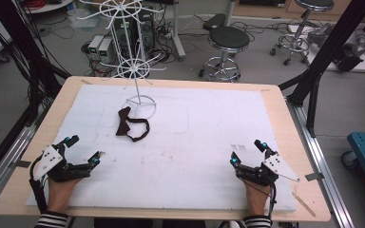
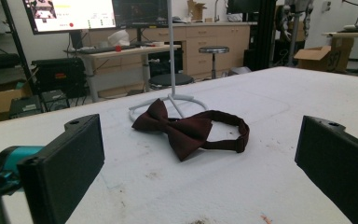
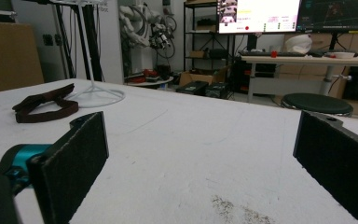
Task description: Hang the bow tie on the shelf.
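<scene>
Dark maroon fabric bow tie was laid flat toward the worktop's far left, just beside the white wire stand's ring base. Left tongs and right tongs were held wide, empty, near the near corners, probably awaiting a start.

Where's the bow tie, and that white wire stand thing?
bow tie (image 2: 182,133), left gripper view, on the knot between the wings.
white wire stand (image 1: 141,101), high view, on its ring base on the table.
</scene>
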The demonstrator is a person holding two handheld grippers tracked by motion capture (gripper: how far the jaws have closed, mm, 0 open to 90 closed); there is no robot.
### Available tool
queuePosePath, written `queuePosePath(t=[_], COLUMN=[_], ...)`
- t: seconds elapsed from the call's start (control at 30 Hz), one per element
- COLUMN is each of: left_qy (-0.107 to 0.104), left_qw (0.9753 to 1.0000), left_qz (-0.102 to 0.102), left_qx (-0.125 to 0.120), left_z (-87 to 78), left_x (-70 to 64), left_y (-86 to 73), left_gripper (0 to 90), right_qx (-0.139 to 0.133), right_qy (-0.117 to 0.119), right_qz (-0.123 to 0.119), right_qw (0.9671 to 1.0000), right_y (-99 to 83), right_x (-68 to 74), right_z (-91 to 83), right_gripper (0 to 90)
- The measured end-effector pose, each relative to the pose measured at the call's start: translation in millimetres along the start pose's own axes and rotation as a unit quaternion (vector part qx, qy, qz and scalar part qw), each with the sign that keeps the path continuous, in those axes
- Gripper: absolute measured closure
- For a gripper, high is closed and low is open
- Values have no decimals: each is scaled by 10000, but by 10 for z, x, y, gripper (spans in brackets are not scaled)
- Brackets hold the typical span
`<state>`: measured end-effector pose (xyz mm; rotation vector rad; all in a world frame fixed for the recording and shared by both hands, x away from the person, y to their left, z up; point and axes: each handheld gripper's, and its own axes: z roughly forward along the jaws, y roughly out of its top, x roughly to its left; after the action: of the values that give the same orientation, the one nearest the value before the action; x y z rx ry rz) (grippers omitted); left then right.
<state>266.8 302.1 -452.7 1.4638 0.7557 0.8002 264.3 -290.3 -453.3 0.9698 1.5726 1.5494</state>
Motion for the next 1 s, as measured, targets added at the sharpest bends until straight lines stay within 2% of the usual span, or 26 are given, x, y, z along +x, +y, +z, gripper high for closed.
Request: queuePosePath(t=[0.4,0.77,0.97,1.0], left_qy=[34,118,-35,-134], left_qw=[10000,9997,9994,9988], left_qz=[-13,-224,-258,-329], left_qx=[-6,-14,220,346], left_z=[2,-7,23,49], left_x=[3,52,86,111], left_y=[2,10,104,166], left_gripper=[17,17,17,17], right_qx=[22,15,25,26], right_qy=[7,11,-3,-3], right_qz=[9,-22,-27,-26], right_qw=[10000,10000,10000,10000], right_y=[0,2,2,2], right_x=[9,8,9,9], right_z=[-1,5,5,6], right_gripper=[24,24,24,25])
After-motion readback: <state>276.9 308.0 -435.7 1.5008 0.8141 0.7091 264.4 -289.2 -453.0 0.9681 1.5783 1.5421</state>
